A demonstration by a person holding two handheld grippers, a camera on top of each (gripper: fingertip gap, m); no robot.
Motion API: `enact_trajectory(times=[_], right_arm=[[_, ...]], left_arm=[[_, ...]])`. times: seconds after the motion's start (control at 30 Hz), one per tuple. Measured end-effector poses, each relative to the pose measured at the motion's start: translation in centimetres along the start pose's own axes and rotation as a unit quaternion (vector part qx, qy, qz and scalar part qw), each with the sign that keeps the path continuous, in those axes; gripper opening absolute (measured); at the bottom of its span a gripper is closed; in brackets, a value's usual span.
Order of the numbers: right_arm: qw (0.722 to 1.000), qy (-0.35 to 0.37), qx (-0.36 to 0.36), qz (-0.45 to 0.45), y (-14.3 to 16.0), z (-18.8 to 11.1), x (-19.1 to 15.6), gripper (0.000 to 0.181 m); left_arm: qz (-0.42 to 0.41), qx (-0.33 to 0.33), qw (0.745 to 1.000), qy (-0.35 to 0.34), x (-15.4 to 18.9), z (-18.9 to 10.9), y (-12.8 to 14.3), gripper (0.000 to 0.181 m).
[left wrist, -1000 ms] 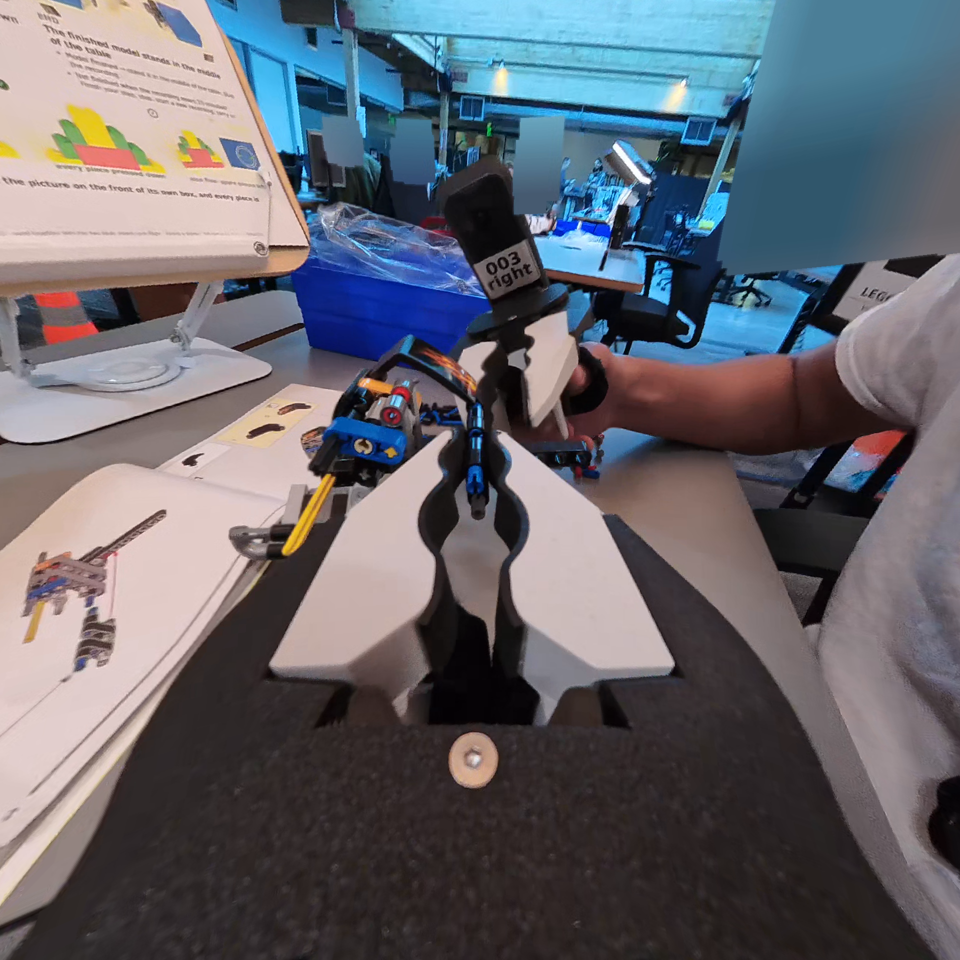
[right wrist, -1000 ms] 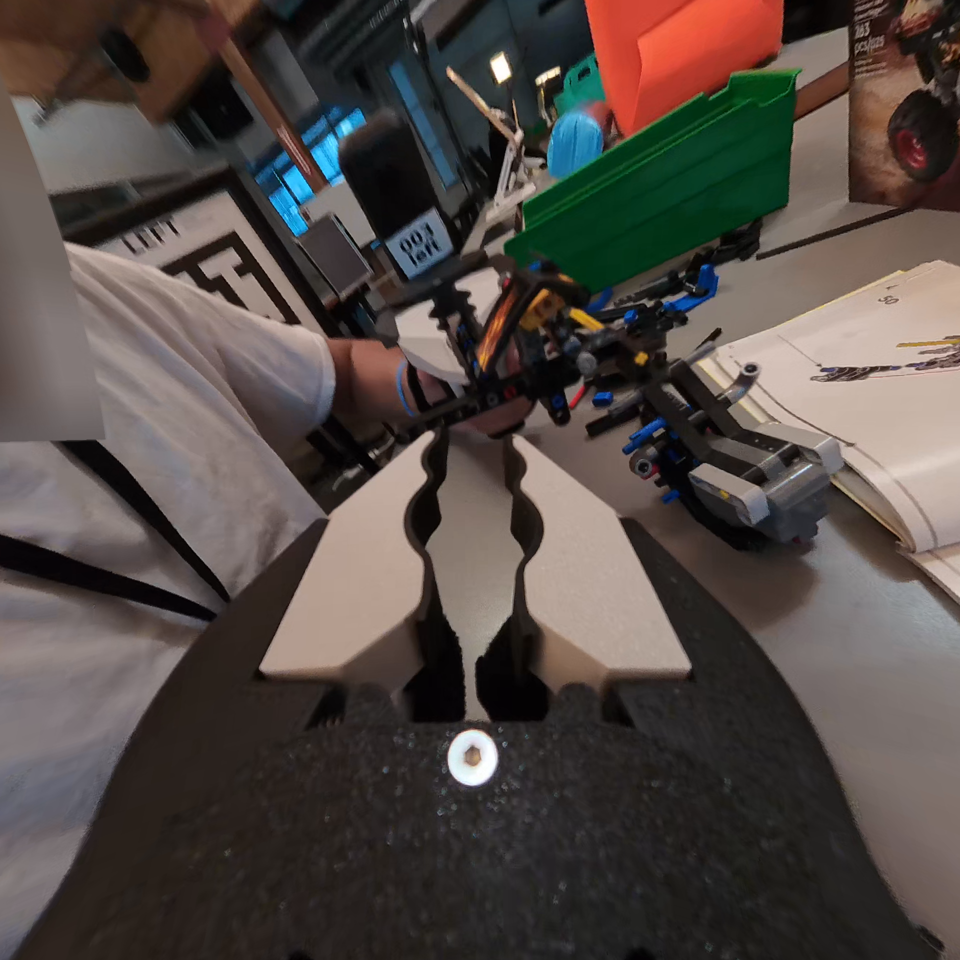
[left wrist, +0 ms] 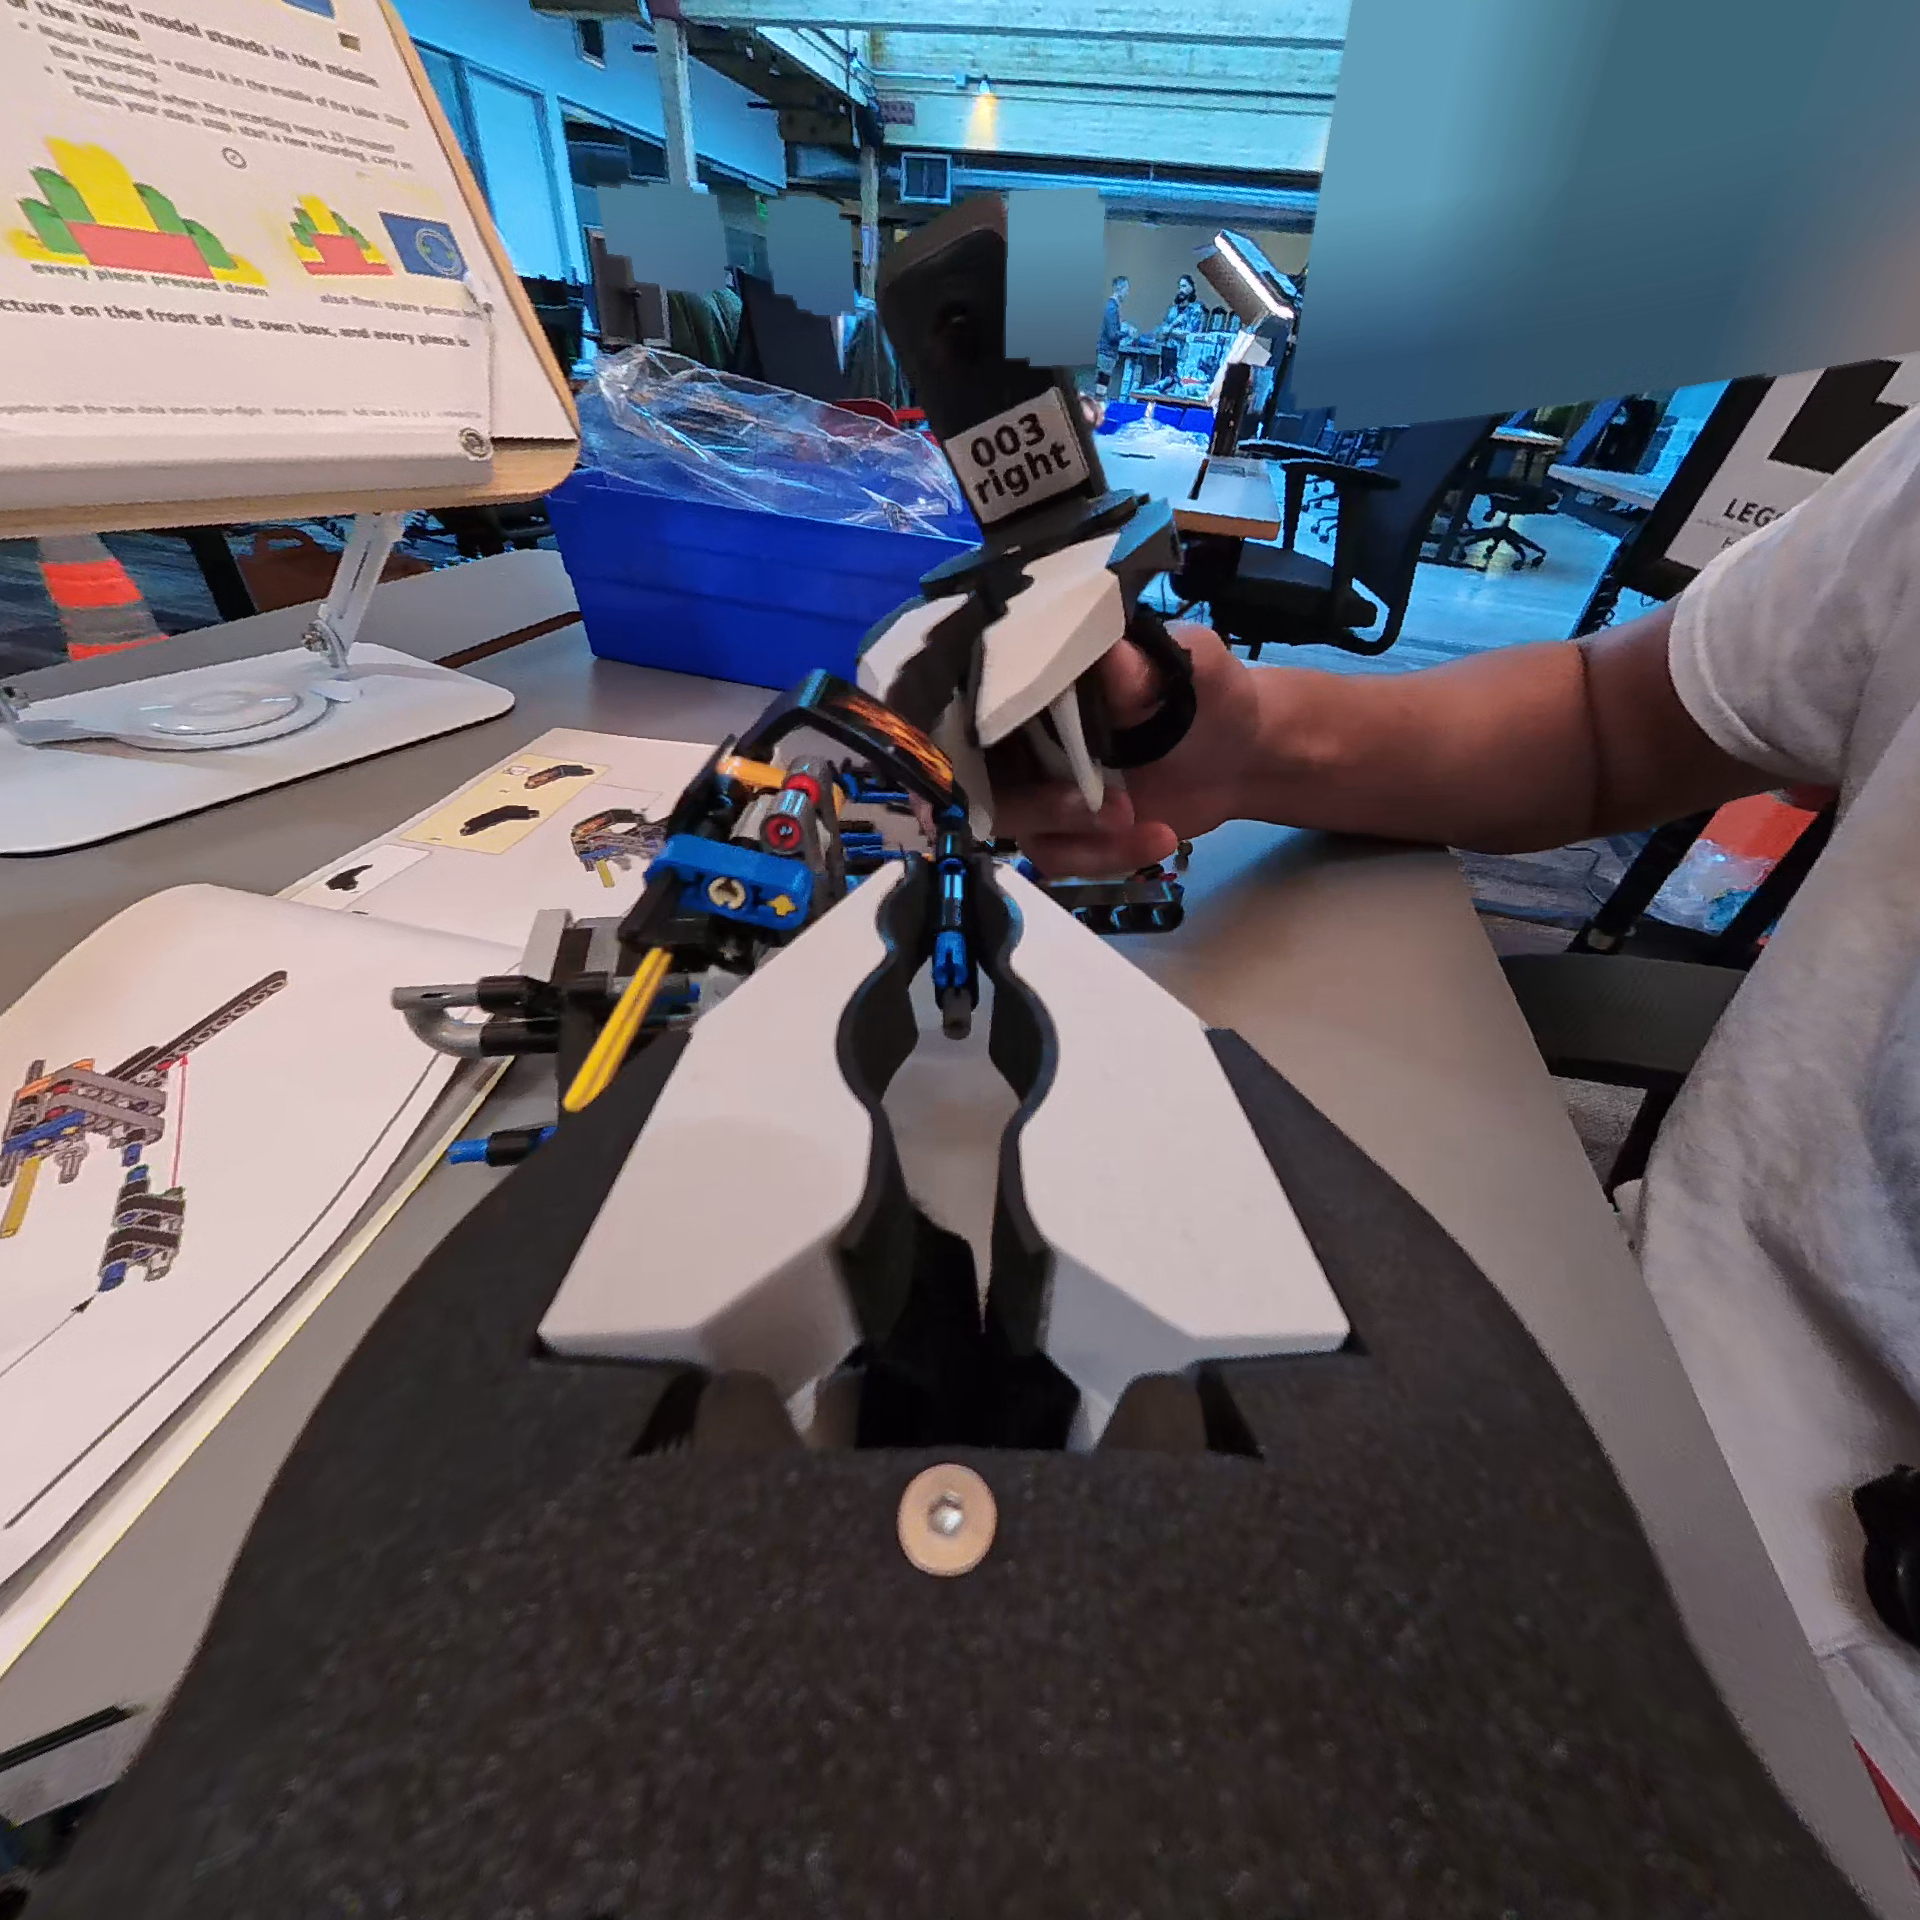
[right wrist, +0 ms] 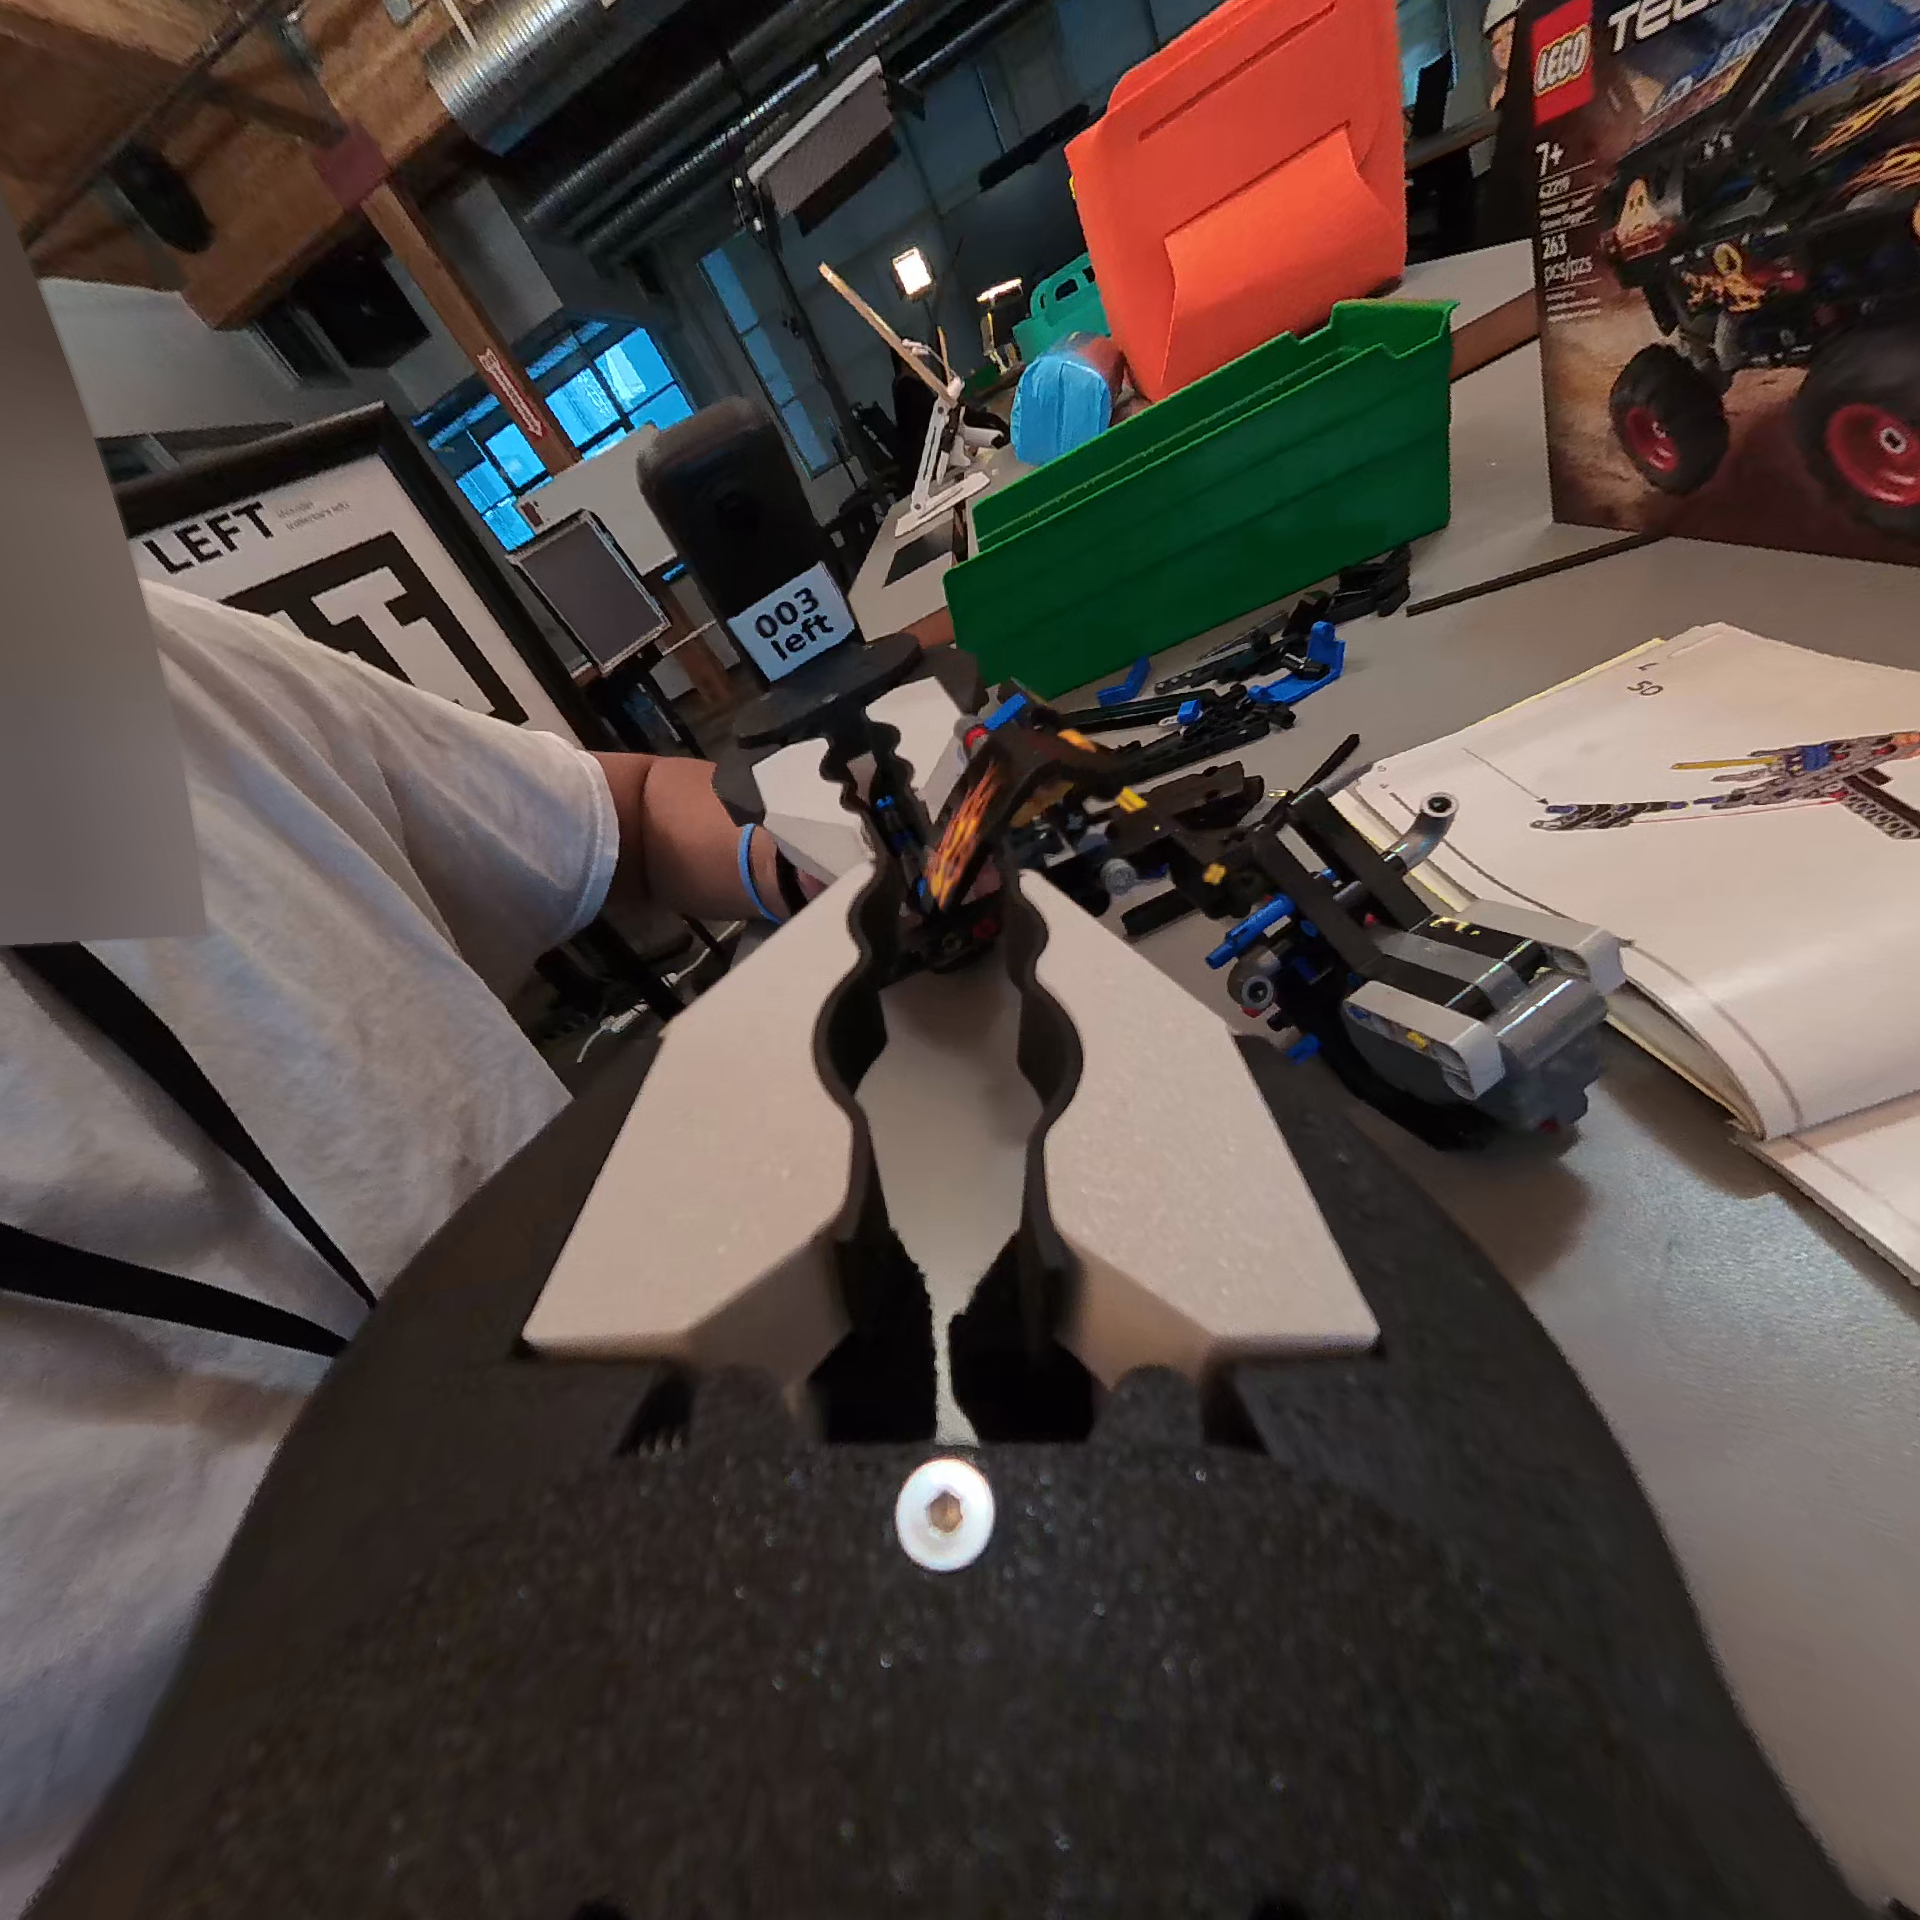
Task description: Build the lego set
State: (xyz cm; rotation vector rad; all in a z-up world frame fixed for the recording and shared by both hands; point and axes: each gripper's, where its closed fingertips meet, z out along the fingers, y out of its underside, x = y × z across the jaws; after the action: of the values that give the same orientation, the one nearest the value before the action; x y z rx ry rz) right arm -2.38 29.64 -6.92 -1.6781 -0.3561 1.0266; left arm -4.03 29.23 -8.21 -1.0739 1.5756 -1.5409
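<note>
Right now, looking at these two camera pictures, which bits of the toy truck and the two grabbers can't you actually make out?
- Left gripper: its grip point on the lego model sits behind its own fingers, left wrist view.
- Right gripper: whether its fingers pinch the flame-printed panel is unclear, right wrist view.
- Loose pieces: too small to identify.
- Instruction booklet: cut off by the right edge.

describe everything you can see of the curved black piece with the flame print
The curved black piece with the flame print is a glossy plastic arch with an orange and yellow flame pattern on its outer face. It arches over the top of the lego assembly, above the table. The right gripper has its fingertips either side of its lower end, and the left gripper clamps a thin black and blue part beside it.
</note>
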Motion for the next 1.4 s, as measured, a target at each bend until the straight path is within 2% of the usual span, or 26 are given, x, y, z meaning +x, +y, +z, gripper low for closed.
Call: enact_trajectory(times=[0.33,0.43,0.63,0.7,0.8,1.03,1.1,1.17,1.27,1.3,1.33,1.4], right_arm=[[1.000,-0.006,-0.001,0.012,0.1,0.1,-0.1,0.017],[0.999,-0.007,0.003,0.041,-0.1,-0.1,0.1,0.014],[0.991,-0.063,0.003,0.120,-0.1,-0.1,-0.5,0.014],[0.989,-0.070,-0.002,0.128,0.2,0.1,-0.7,0.004],[0.986,-0.089,-0.001,0.141,0.1,0.0,-1.0,0.001],[0.984,-0.080,0.018,0.158,-1.3,-2.6,1.0,0.000],[0.985,-0.097,0.009,0.145,-1.3,-2.7,0.4,0.000],[0.986,-0.109,0.005,0.122,-1.4,-2.5,-0.6,0.000],[0.990,-0.075,0.021,0.116,-1.6,-1.6,-0.4,0.000],[0.988,-0.058,-0.011,0.139,-0.6,-1.2,-0.1,0.000],[0.983,-0.047,-0.084,0.156,1.4,-0.9,-0.2,0.000],[0.960,-0.028,-0.253,0.120,6.5,-1.5,-0.8,0.001]], left_arm=[[0.007,-0.009,1.000,0.001,0.1,0.1,0.3,0.005],[0.028,-0.021,0.999,0.005,0.4,0.2,0.7,0.005],[0.082,-0.035,0.996,0.003,1.1,0.4,1.0,0.005],[0.083,-0.032,0.996,0.004,1.2,0.3,0.9,0.005],[0.083,-0.026,0.996,0.008,1.2,0.2,0.7,0.005],[0.066,-0.005,0.998,0.003,0.4,-0.8,-0.2,0.005],[0.062,-0.007,0.998,0.004,0.4,-0.7,-0.2,0.005],[0.060,-0.009,0.998,-0.012,-0.2,-0.8,-0.3,0.005],[0.083,-0.023,0.994,-0.068,-1.8,-1.1,-0.1,0.005],[0.097,-0.032,0.991,-0.086,-2.3,-1.1,0.2,0.005],[0.107,-0.040,0.988,-0.100,-2.6,-1.1,0.3,0.005],[0.107,-0.045,0.988,-0.103,-2.8,-1.1,0.4,0.005]])
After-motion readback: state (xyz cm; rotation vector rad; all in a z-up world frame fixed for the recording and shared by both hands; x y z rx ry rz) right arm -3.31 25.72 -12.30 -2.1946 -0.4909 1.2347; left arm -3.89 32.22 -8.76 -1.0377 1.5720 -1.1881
